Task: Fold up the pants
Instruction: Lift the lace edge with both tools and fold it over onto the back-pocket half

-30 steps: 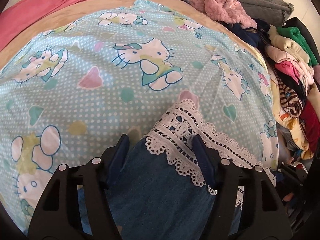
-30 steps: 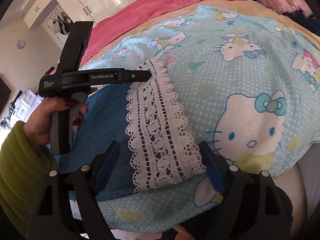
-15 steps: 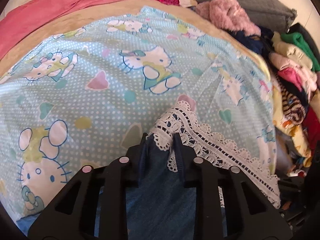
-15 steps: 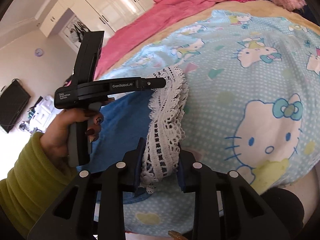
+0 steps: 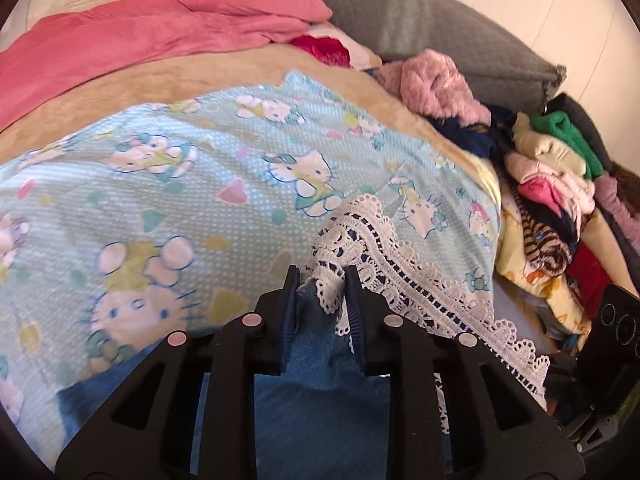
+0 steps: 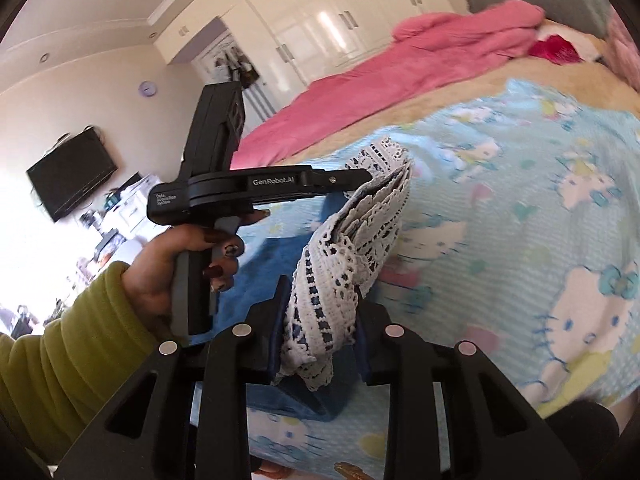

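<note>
Denim pants (image 5: pixel 320 408) with lace hem (image 5: pixel 404 280) lie on the bed (image 5: pixel 160 208), hem raised. Left gripper (image 5: pixel 320 284) and right gripper (image 6: pixel 320 304) each just closed narrow on bunched lace between the fingers. Soft, light, floppy; lace may snag, so grip the denim corners.

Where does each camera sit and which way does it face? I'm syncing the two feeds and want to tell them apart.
Left wrist: on the left gripper, facing across the cartoon-cat sheet toward the clothes pile; only its fingers show.
Right wrist: on the right gripper, facing the wardrobe; shows the left gripper, hand, green sleeve.
Shared: lace-hemmed blue pants, clamped by both; pink blanket.
</note>
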`<state>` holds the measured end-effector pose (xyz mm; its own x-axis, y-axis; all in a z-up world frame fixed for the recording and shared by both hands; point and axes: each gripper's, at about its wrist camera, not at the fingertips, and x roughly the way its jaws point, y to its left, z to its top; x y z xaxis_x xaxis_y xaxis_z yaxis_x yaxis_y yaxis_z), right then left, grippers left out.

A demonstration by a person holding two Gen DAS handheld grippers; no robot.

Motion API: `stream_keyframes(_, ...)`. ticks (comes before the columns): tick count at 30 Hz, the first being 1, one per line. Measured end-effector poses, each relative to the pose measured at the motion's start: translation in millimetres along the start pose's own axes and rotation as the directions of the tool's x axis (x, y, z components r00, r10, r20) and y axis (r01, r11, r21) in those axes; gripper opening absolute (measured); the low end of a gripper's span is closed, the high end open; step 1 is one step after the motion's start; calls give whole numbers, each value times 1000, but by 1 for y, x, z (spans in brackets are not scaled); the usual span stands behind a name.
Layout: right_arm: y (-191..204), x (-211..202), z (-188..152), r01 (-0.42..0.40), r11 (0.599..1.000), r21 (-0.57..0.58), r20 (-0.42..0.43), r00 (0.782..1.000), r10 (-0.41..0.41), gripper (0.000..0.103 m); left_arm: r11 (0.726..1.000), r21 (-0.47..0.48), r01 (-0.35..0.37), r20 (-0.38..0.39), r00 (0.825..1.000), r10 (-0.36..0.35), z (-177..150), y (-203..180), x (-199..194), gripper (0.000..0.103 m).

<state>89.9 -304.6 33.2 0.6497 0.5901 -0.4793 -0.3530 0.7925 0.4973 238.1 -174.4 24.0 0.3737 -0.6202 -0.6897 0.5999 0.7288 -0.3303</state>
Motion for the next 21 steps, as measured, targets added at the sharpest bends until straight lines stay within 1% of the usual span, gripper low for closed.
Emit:
stream_keyframes(3,23,13,5,-27,998,-49,-23,999,26,27,1000,-20,-12,25,1000,13,-6,11,-18,16)
stream_keyframes(6,54,34,6,-57,990,-128,-67,997,48,27,999,-51,-17,45,999,20,-13,25,-34,16)
stream_keyframes(9,80,54,3,-68,977,-204,-106,993,47,27,995,-94,-40,63,997,46,-24,44,-53,16)
stream_keyframes(11,101,72,-6,-63,960,-272,-146,989,24,27,988,-138,-69,60,995,78,-33,57,-63,18)
stream_keyframes(12,109,81,-12,-67,952,-300,-164,986,18,27,979,-179,-93,57,993,105,-41,66,-71,22)
stream_keyframes(13,119,93,-21,-76,939,-334,-193,981,10,27,969,-217,-115,61,990,131,-50,75,-80,22)
stream_keyframes(16,135,119,-49,-79,906,-415,-257,966,-34,26,945,-298,-137,99,980,173,-76,99,-106,23)
stream_keyframes(17,139,123,-56,-80,896,-438,-267,963,-44,26,931,-335,-143,109,976,189,-89,109,-115,26)
stream_keyframes(19,147,132,-70,-75,869,-488,-284,956,-77,26,910,-398,-119,136,973,187,-108,124,-128,30)
stream_keyframes(20,149,134,-73,-75,863,-500,-287,954,-83,27,895,-436,-95,150,973,177,-119,132,-133,31)
stream_keyframes(21,151,135,-76,-74,858,-509,-285,955,-86,27,883,-464,-73,155,974,163,-125,139,-135,36)
